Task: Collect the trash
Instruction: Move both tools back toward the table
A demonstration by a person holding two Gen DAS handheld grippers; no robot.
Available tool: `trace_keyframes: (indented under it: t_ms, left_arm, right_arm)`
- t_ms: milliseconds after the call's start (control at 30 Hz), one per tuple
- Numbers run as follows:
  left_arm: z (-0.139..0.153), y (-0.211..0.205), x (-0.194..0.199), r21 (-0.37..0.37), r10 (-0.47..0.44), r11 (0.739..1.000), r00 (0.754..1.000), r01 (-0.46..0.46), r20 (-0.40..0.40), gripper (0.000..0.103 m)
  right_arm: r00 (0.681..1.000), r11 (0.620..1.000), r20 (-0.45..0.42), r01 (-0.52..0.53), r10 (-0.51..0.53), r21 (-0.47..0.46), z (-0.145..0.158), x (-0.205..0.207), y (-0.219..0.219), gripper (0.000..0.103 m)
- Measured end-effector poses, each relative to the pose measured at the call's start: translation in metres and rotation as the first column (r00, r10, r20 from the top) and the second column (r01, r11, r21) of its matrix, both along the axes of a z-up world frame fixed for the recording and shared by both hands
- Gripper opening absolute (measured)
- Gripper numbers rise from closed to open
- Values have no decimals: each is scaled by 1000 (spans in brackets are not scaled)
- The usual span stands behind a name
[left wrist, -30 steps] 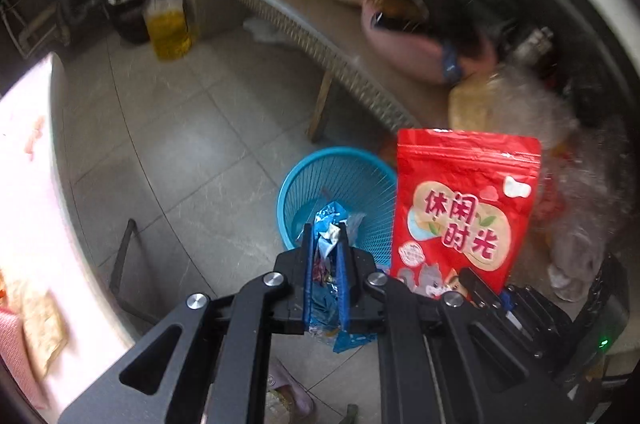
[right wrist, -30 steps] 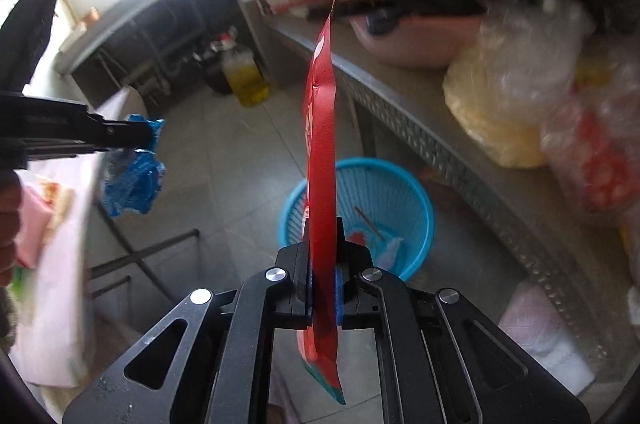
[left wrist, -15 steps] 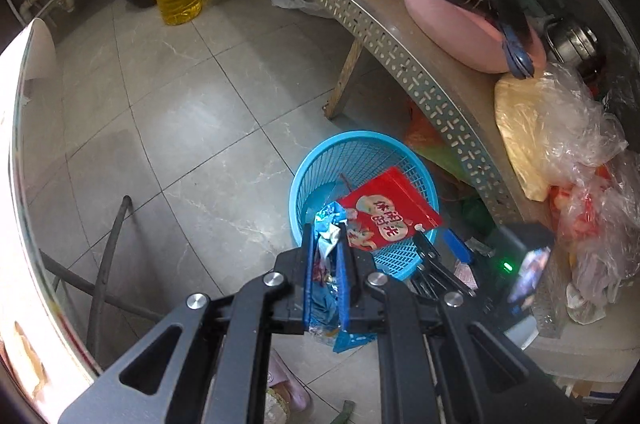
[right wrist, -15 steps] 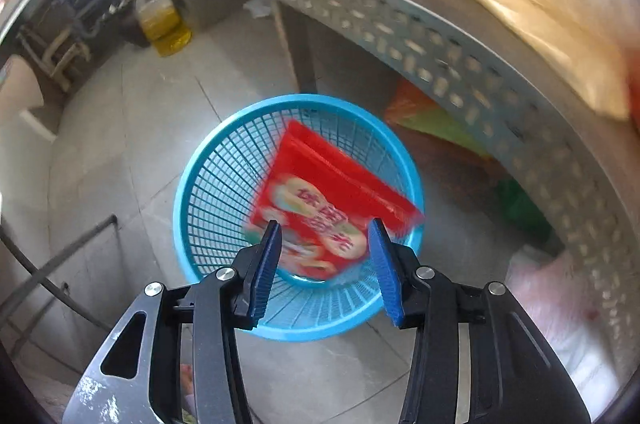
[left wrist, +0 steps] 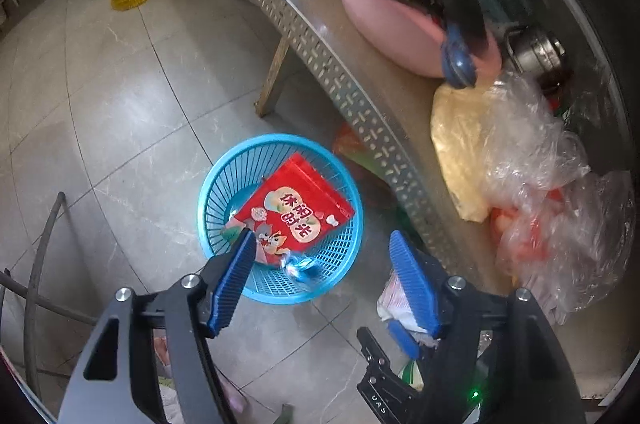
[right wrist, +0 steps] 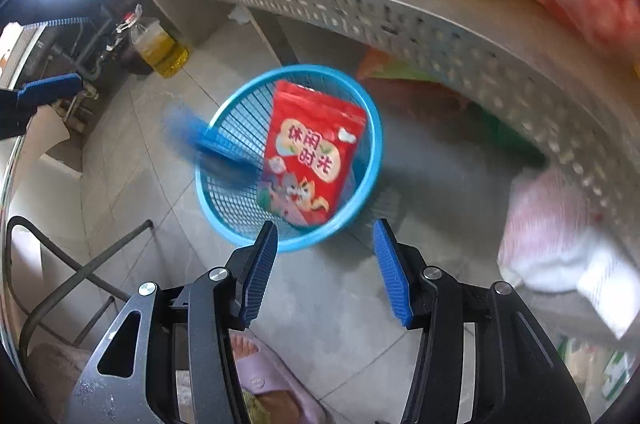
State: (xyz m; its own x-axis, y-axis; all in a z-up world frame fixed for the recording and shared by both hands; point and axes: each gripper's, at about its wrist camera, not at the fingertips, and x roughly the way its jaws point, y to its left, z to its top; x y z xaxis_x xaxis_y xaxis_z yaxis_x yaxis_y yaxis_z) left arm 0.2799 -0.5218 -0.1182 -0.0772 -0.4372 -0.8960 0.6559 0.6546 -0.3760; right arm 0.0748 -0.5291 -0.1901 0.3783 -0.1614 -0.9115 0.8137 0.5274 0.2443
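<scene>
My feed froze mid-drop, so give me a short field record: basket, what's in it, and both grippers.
basket: blue mesh basket on the tiled floor beside the metal shelf
red pouch: red snack pouch lying inside the basket
blue wrapper: small blue wrapper at the basket's near rim
left gripper: fingers opening, nothing between them
right gripper: fingers opening, empty

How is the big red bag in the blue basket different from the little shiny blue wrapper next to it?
The red snack bag is much bigger than the blue wrapper. The red snack bag is smooth and flat, leaning on the blue basket wall, while the blue wrapper is crumpled into a small wad. The red snack bag has printed pictures and writing; the blue wrapper's print cannot be read. Both are inside the basket, and no claw holds either.
</scene>
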Motion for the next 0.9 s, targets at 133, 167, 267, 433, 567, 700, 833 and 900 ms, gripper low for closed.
trace_keyframes:
  t_ms: [133, 167, 267, 433, 567, 700, 833, 900]
  left_arm:
    - [22, 18, -3, -26, 16, 1000, 999, -15, 45, 69]
    - [32, 27, -3, -40, 25, 999, 998, -23, 59, 69]
    - [59, 51, -4, -80, 45, 996, 994, -37, 101, 69]
    - [113, 108, -20, -155, 55, 988, 978, -23, 201, 71]
    - [149, 161, -42, -202, 91, 979, 941, -25, 326, 73]
    - [173, 217, -61, -274, 152, 961, 908, -43, 391, 76]
    - [185, 271, -79, -340, 255, 934, 867, -107, 428, 79]
    - [186, 296, -85, -362, 302, 921, 847, -143, 436, 80]
  right_arm:
    - [1000, 1000, 6, -5, 5, -2, 7, -6, 4, 49]
    - [1000, 1000, 9, -9, 9, -3, 8, -5, 5, 49]
    - [999, 1000, 20, -30, 30, -6, 15, -5, 11, 49]
    - [995, 997, 69, -67, 70, -46, 39, 4, 23, 53]
    - [985, 989, 116, -117, 128, -95, 71, 11, 38, 60]
    - [969, 970, 145, -177, 202, -168, 108, 20, 57, 70]
    - [946, 938, 169, -228, 277, -260, 147, 28, 80, 83]
    - [934, 920, 176, -251, 312, -300, 162, 32, 93, 87]
